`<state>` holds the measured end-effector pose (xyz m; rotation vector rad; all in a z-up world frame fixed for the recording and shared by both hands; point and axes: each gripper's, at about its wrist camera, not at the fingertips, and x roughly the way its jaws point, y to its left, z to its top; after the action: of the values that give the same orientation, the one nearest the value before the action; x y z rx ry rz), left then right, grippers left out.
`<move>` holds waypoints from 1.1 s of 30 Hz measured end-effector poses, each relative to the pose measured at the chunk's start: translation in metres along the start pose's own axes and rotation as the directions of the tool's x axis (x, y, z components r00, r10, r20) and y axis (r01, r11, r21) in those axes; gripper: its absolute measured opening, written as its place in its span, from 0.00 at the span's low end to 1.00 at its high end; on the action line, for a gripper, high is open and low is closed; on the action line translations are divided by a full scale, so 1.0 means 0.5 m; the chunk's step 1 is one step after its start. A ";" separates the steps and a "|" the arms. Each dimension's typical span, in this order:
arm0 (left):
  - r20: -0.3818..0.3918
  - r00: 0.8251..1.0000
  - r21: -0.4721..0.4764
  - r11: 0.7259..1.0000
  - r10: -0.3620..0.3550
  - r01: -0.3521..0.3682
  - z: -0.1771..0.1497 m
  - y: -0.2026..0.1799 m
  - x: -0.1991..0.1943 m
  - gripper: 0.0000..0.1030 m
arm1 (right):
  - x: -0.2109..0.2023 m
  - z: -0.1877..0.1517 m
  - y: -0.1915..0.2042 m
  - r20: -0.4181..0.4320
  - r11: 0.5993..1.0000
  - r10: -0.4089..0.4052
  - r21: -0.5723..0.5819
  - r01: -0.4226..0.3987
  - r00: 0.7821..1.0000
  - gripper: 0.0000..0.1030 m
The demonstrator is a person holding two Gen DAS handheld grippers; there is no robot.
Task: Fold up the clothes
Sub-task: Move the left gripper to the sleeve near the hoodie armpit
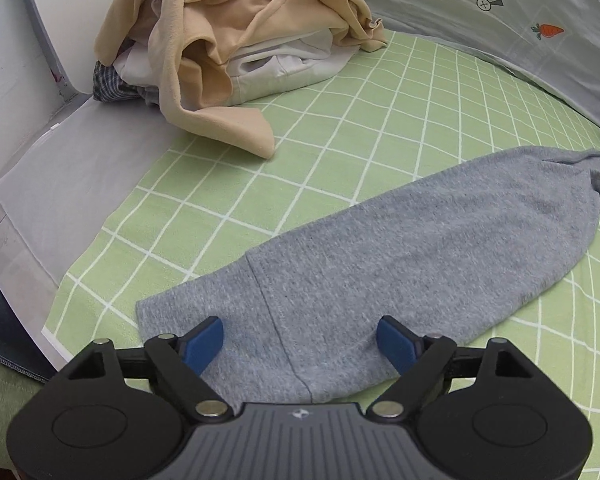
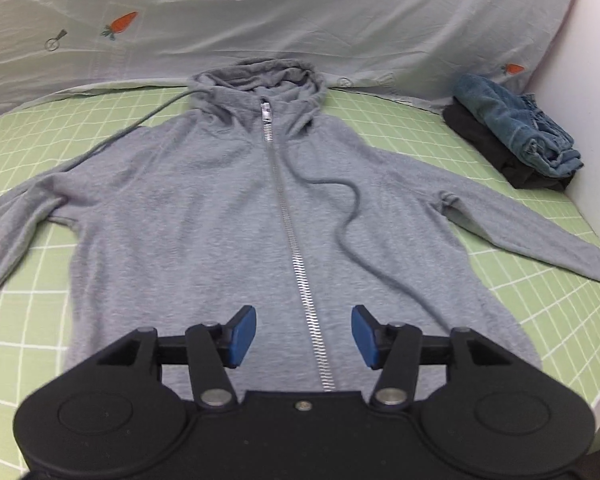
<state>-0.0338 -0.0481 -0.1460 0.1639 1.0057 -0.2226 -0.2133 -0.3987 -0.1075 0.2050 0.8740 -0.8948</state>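
A grey zip-up hoodie (image 2: 228, 216) lies face up and spread flat on the green checked sheet (image 2: 540, 304), hood toward the far side, both sleeves out to the sides. My right gripper (image 2: 304, 334) hovers over its lower front, open, with the silver zipper (image 2: 300, 264) running between the blue pads and nothing gripped. In the left wrist view the hoodie's sleeve (image 1: 400, 248) stretches across the sheet. My left gripper (image 1: 300, 344) stands wide open over the cuff end, and its pads do not press on the cloth.
A heap of beige and white clothes (image 1: 236, 32) sits at the far left corner of the bed. Folded blue jeans on a dark garment (image 2: 520, 140) lie at the right by the white wall. A grey carrot-print quilt (image 2: 300, 20) borders the far side.
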 end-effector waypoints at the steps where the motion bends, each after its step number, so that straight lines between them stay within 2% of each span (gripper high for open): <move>1: 0.003 1.000 0.004 1.000 -0.003 0.003 0.001 0.006 0.003 0.90 | -0.003 0.002 0.026 0.004 0.999 0.023 -0.023 -0.023 1.000 0.52; 4: 0.014 1.000 0.013 1.000 -0.004 0.004 0.005 0.026 0.013 0.95 | -0.015 0.005 0.112 0.023 0.991 0.098 -0.098 -0.095 0.995 0.57; 8: 0.022 1.000 0.001 1.000 0.013 -0.013 0.024 0.056 0.026 0.96 | -0.005 0.017 0.195 0.043 0.972 0.146 -0.190 -0.135 0.988 0.60; 13: 0.042 0.999 -0.003 0.999 0.032 -0.032 0.053 0.094 0.045 0.96 | 0.052 0.054 0.261 0.060 0.958 0.108 -0.273 -0.087 0.992 0.60; 16: 0.052 0.998 -0.010 0.999 0.047 -0.046 0.067 0.111 0.055 0.97 | 0.074 0.066 0.270 0.086 0.949 0.037 -0.316 -0.009 0.996 0.59; 17: 0.052 0.997 -0.016 0.999 0.048 -0.047 0.072 0.116 0.058 0.97 | 0.080 0.070 0.269 0.088 0.946 0.015 -0.324 0.015 0.996 0.56; 19: 0.051 0.998 -0.030 0.999 0.047 -0.045 0.078 0.124 0.062 0.98 | 0.089 0.078 0.250 0.063 0.951 -0.025 -0.307 0.043 0.998 0.44; 22: 0.042 0.998 -0.059 0.997 0.047 -0.044 0.082 0.131 0.064 0.98 | 0.087 0.078 0.201 0.022 0.971 -0.043 -0.235 0.047 0.999 0.47; 24: 0.030 0.998 -0.075 0.996 0.048 -0.046 0.083 0.134 0.061 0.98 | 0.074 0.073 0.178 -0.006 0.980 -0.008 -0.200 0.007 1.000 0.48; 25: 0.026 0.998 -0.085 0.995 0.050 -0.048 0.082 0.136 0.057 0.97 | 0.062 0.070 0.167 -0.009 0.984 0.029 -0.177 -0.030 1.000 0.51; 27: 0.020 0.999 -0.113 0.992 0.051 -0.048 0.077 0.141 0.046 0.97 | 0.034 0.063 0.148 0.000 0.988 0.090 -0.125 -0.089 0.996 0.66; 28: 0.018 0.999 -0.128 0.991 0.046 -0.044 0.074 0.144 0.041 0.97 | 0.019 0.058 0.139 0.009 0.990 0.101 -0.098 -0.099 0.995 0.81; 29: 0.017 0.999 -0.143 0.989 0.038 -0.035 0.069 0.148 0.036 0.97 | 0.006 0.053 0.130 0.018 0.992 0.104 -0.071 -0.102 0.994 0.89; 33: 0.014 1.000 -0.147 0.989 0.016 -0.014 0.054 0.150 0.038 0.97 | -0.011 0.032 0.089 0.011 0.992 0.112 0.056 -0.113 0.994 0.98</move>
<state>0.0177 0.0158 -0.1452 0.0354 1.0020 -0.1349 -0.1722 -0.3754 -0.1015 0.2966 0.8230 -0.8150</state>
